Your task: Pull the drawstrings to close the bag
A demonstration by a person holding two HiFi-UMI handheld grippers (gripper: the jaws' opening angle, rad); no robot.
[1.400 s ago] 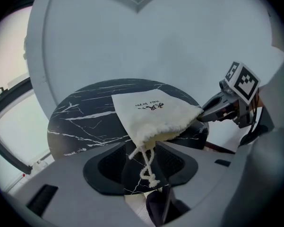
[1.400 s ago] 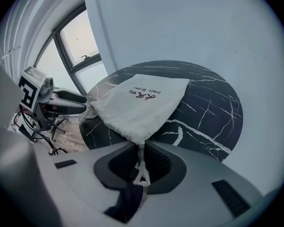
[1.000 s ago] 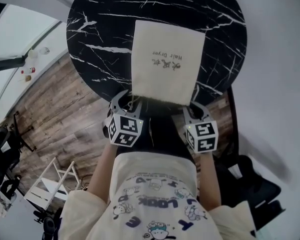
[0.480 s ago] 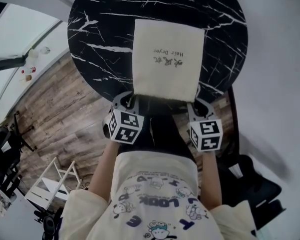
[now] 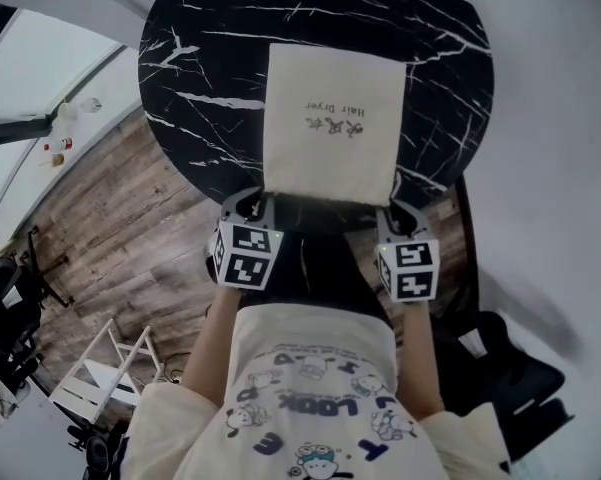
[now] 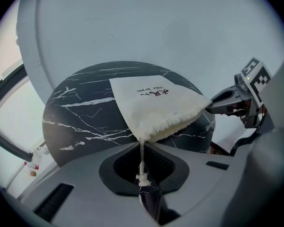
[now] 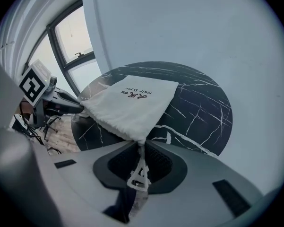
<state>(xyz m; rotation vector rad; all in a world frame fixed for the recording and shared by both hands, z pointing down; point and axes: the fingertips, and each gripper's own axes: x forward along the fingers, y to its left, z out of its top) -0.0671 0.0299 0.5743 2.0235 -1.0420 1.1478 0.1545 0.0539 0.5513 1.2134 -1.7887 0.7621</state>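
Squarely between the jaws of the left gripper (image 6: 144,186): the left drawstring (image 6: 142,156), pinched at its frayed knot (image 6: 142,178). Jaws just closed down onto it, all but together on the thin cord. Runs taut from there up to the near left corner of the cloth bag (image 6: 153,108).

Likewise at the right gripper (image 7: 134,186): jaws nipped on the right drawstring (image 7: 141,155), just eased a shade wider but with the cord pinched between them all the same. Looped end (image 7: 137,176) lying in the dark gap, and the line above it straight up to the bag's other near corner.

Between the two corners, a puckered hem along the bag's mouth, bowed toward the person. Gathered only slightly; from the head view, nearly as wide as the closed far end.

Otherwise flat on the round black marble desk (image 5: 200,58), mouth at the near edge, closed end away, "Hair Dryer" printed on the upper face.

Both grippers just off the desk's near edge, one at each corner of the mouth, well apart from each other, marker cube (image 5: 246,255) on the left one facing up toward the head camera.

Further out: wooden floor (image 5: 100,228) on the left, a white rack (image 5: 105,368) standing on it, a window (image 5: 40,78) beyond, and the person's cartoon-print shirt (image 5: 310,398) at the bottom of the head view.
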